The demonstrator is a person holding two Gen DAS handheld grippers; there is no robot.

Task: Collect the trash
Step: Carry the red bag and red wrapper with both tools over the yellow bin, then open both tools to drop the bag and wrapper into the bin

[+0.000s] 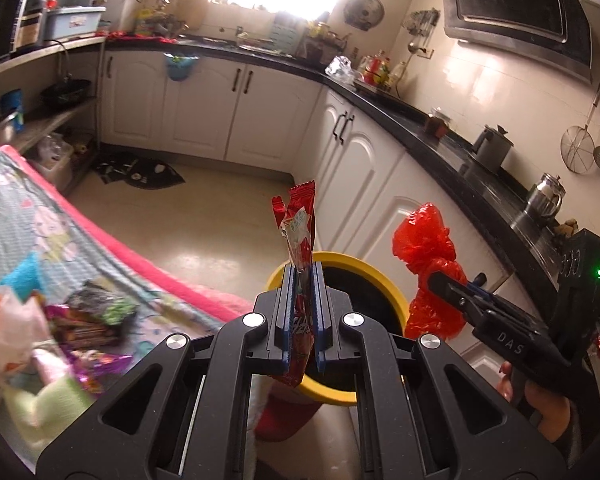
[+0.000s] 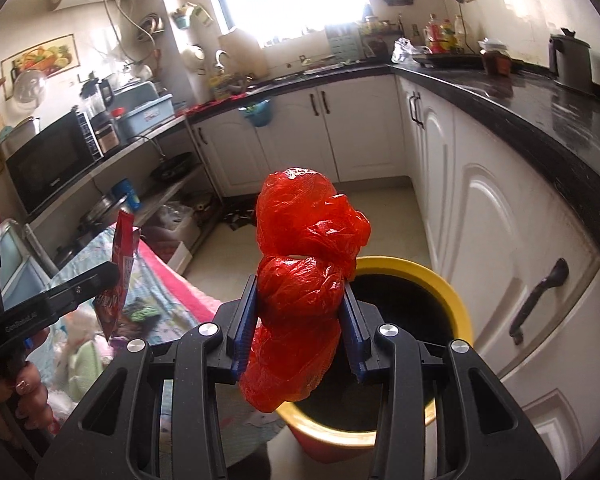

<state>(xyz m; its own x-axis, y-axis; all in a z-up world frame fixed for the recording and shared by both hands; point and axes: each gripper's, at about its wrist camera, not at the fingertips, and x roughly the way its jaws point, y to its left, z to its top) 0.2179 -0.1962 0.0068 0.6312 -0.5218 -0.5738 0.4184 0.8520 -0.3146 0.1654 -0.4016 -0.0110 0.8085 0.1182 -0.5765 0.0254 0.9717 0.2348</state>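
My left gripper (image 1: 303, 276) is shut on a red snack wrapper (image 1: 300, 224) that stands up between its blue pads, in front of the yellow-rimmed bin (image 1: 364, 272). The right gripper (image 2: 300, 292) is shut on a crumpled red plastic bag (image 2: 304, 264), held just left of the bin (image 2: 452, 292) and partly over its dark opening. In the left wrist view the same bag (image 1: 428, 248) and right gripper (image 1: 456, 284) hang at the bin's right side. The right wrist view shows the wrapper (image 2: 120, 264) in the left gripper (image 2: 104, 276) at far left.
A table with a patterned cloth (image 1: 40, 220) lies at left, bearing several more wrappers (image 1: 92, 320). White cabinets (image 2: 500, 220) under a black counter (image 1: 440, 140) run close along the right. Open floor (image 1: 220, 216) lies beyond the bin. A hand (image 2: 24, 392) holds the left gripper's handle.
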